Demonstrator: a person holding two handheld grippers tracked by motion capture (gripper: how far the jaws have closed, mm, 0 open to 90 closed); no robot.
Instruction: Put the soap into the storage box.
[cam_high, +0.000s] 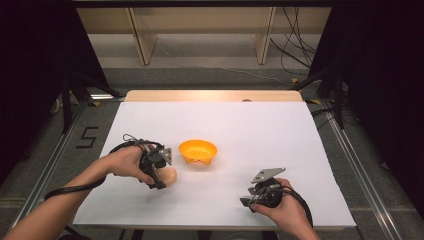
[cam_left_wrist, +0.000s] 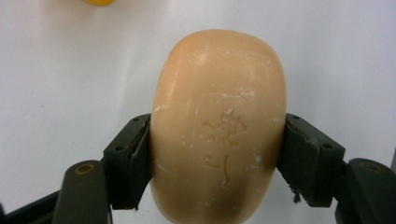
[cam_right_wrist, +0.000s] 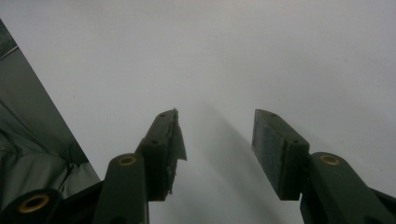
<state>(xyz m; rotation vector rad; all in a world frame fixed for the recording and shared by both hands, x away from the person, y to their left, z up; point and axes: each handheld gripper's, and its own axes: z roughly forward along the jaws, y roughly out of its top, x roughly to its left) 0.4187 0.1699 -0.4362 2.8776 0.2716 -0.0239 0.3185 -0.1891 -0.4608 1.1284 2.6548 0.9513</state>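
White counter (cam_high: 225, 130) carried an orange bowl (cam_high: 198, 151); just beside it, your left tongs (cam_high: 159, 172) were clamped on the tan soap bar (cam_left_wrist: 218, 126), whose rounded sides could squirt free. Right tongs (cam_right_wrist: 217, 140) stood open, empty.

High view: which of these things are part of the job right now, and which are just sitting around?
In the job:
- soap bar, clamped in the left tool
- orange bowl, just beyond it on the white sheet

Lying about:
- right tool, open and empty near the table's front edge
- wooden shelf legs and cables on the floor behind
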